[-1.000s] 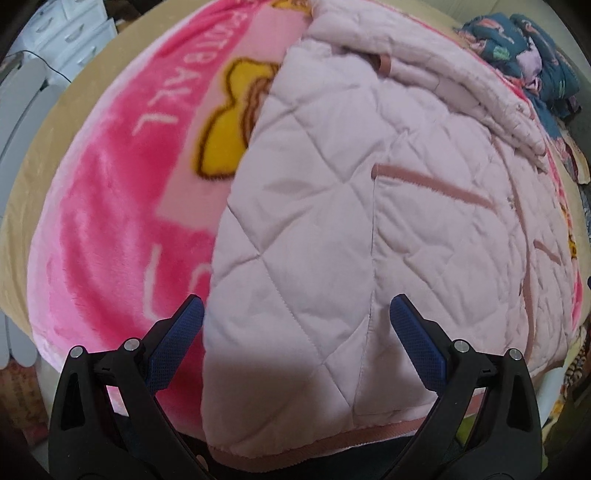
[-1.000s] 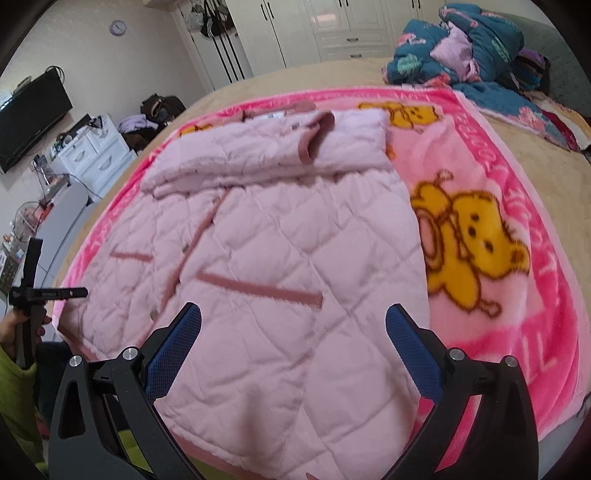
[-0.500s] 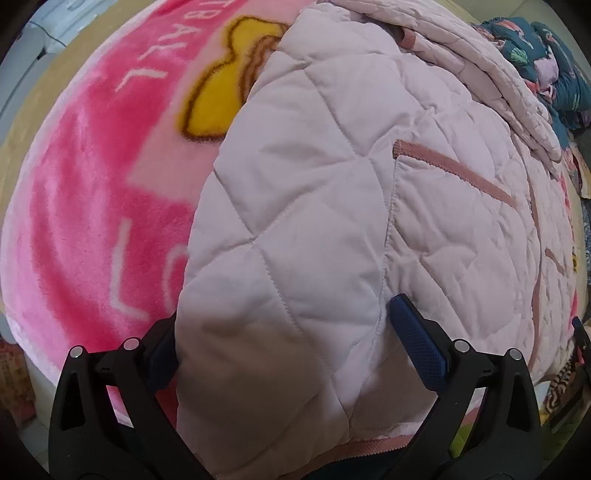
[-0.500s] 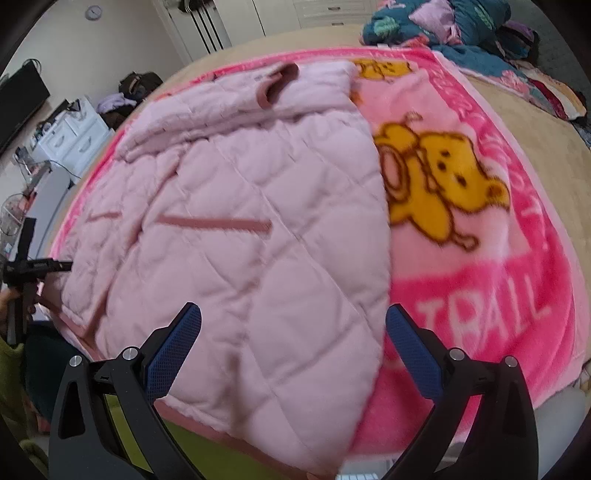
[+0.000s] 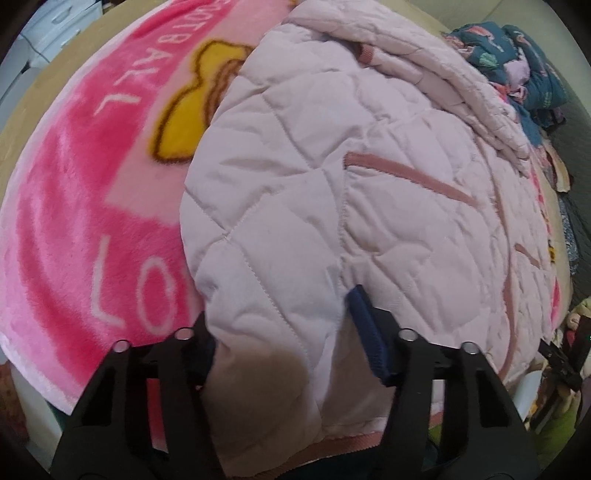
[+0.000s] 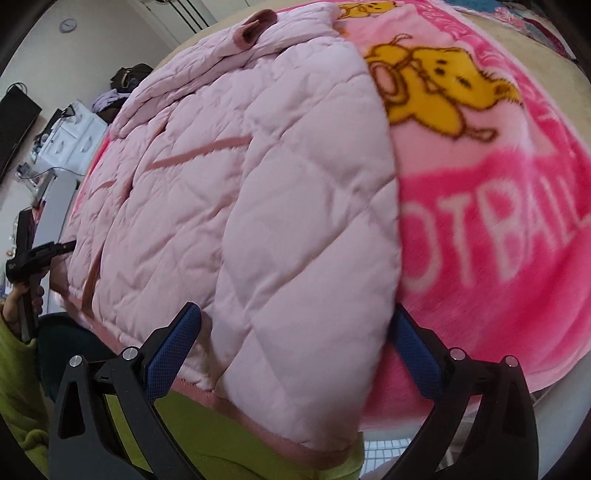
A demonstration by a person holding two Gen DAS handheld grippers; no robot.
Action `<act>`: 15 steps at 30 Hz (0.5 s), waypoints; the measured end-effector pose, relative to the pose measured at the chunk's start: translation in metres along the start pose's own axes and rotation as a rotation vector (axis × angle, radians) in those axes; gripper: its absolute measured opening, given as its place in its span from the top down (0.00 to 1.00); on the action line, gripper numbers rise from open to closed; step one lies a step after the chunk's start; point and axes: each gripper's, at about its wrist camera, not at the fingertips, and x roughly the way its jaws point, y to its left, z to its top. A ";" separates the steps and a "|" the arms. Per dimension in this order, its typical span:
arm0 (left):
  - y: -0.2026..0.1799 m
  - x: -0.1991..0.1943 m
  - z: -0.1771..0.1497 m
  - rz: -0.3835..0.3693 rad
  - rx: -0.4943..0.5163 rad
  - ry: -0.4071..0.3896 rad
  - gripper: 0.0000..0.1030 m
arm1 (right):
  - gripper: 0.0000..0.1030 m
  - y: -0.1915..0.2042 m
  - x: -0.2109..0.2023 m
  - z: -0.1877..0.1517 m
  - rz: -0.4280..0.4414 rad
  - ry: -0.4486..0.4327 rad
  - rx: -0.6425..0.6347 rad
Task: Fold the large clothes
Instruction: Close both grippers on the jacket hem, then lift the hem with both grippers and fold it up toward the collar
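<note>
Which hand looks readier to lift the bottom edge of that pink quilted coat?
Probably the left. The left gripper has just been closing, and the coat bunches between its fingers. The right gripper is open, straddling the hem corner without pinching it.

A bed [image 6: 524, 40] with a tan cover carries a pink fleece blanket [image 6: 517, 236] printed with yellow bears and white letters; at its far right corner lies a heap of dark teal bedding [image 5: 517, 62]; beyond the bed's left edge stands a white drawer unit [image 6: 75, 138], cluttered on top; a dark flat screen [image 6: 14, 125] hangs on the pale wall [image 6: 110, 33], with a round clock [image 6: 68, 25] higher up; a dark bag [image 6: 131, 74] sits past the drawers.
</note>
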 end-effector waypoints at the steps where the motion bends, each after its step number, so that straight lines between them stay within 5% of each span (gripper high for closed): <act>1: -0.002 -0.002 0.000 -0.007 0.006 -0.004 0.58 | 0.15 0.002 0.000 -0.002 0.015 0.001 -0.003; 8: -0.005 -0.015 0.006 -0.022 0.047 -0.066 0.80 | 0.76 0.019 -0.018 0.006 0.080 -0.040 -0.094; 15: -0.015 -0.038 0.012 -0.059 0.078 -0.189 0.88 | 0.83 0.035 -0.056 0.039 0.206 -0.189 -0.138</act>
